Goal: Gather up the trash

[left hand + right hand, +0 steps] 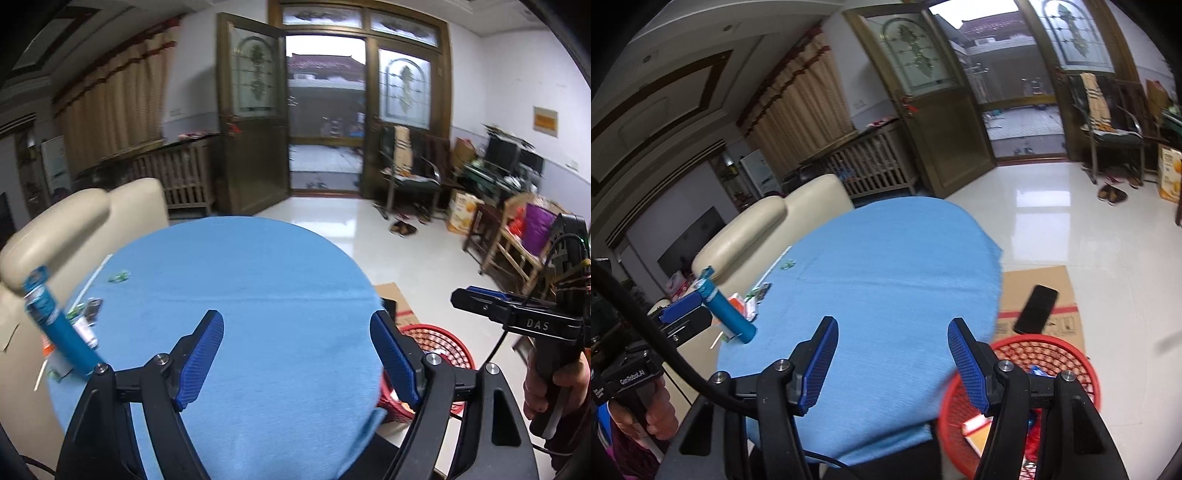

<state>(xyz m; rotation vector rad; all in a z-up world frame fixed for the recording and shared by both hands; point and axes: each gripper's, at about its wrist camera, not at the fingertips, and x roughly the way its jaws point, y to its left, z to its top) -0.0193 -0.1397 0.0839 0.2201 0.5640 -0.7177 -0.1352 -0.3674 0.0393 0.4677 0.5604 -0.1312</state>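
Blue-clothed desk (pixel 886 280) in a living room, trash bunched at its left edge.

Leftmost, a blue tube (pixel 729 314) leans over wrappers (pixel 748 304); a small green scrap (pixel 788 264) lies farther back. Both the left claw (pixel 297 360) and the right claw (pixel 890 363) gape wide, holding nothing. Probably best to pinch the tube mid-body, then carry it across. Rightmost, the red basket (pixel 1067 354) on the floor beside the desk already holds some packaging.

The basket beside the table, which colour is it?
Red, a mesh basket; the right wrist view shows it best.
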